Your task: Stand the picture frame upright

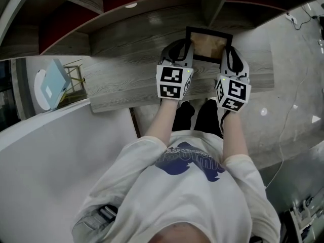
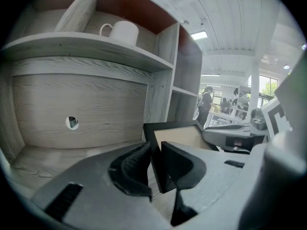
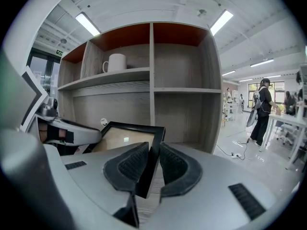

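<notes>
picture frame [image 1: 208, 43]: black moulding, tan face; over the wood-grain shelf board [image 1: 126, 85] at the mouth of the shelf unit's lower bay. It is tilted with its face up toward the person, not yet vertical.
left gripper [image 2: 156, 164]: clamped on the frame's left edge, one pad on each side of the moulding.
right gripper [image 3: 151, 164]: clamped on the frame's right edge the same way.
step (judged): tipping the frame up to vertical with both sides held.
doing it well: raise both hands at an even rate so the frame does not twist. Keep the bottom edge low and seat it square on the board. Check that it balances before easing either grip. Stay clear of the back panel.
risk: thin edge grips could let the frame pivot or slip.
unknown: no view shows a rear stand or whether the bottom edge touches the board.
head view only: both grippers at once and the frame's whole outline against the board.
left gripper view only: round hole [image 2: 72, 122] in the back panel, and the other gripper's body beyond the frame.
right gripper view only: the unit's centre divider, and a person [image 3: 263, 111] standing far right.
both gripper views, not head: white mug [image 3: 115, 61] on the upper shelf.
</notes>
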Demonstrator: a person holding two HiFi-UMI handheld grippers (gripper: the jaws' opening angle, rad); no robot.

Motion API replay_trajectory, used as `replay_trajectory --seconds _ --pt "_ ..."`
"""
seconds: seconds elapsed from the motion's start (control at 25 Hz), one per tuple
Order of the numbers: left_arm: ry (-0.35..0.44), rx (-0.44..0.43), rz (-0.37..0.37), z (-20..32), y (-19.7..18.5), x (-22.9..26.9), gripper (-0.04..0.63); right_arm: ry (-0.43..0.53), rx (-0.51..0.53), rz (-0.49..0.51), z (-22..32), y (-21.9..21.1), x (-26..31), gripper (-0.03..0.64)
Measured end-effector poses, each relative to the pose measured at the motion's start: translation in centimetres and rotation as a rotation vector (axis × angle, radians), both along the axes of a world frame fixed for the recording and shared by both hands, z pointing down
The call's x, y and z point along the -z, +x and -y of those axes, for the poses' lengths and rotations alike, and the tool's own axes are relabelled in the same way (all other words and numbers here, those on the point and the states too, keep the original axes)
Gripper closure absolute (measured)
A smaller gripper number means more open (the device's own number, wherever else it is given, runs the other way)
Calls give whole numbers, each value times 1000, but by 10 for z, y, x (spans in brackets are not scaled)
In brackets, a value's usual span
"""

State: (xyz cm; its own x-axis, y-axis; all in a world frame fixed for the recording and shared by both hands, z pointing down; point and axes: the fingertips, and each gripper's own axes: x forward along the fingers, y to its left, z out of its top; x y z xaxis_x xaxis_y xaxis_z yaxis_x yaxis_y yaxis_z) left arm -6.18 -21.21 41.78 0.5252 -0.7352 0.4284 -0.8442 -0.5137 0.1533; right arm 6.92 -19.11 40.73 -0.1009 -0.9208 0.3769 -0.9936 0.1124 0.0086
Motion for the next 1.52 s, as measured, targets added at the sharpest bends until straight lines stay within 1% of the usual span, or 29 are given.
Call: replay_trajectory --seconds 0.32,0.68,1.12,1.52 --pt "4 58 9 0 7 -3 518 3 69 6 7 7 -4 548" --pt "33 111 5 2 22 3 518 47 135 -3 15 23 2 546" --pt "51 146 23 11 38 -14 518 76 230 -36 28 38 -15 540" --pt "40 185 6 23 43 -40 520 71 233 -58 45 43 -41 541"
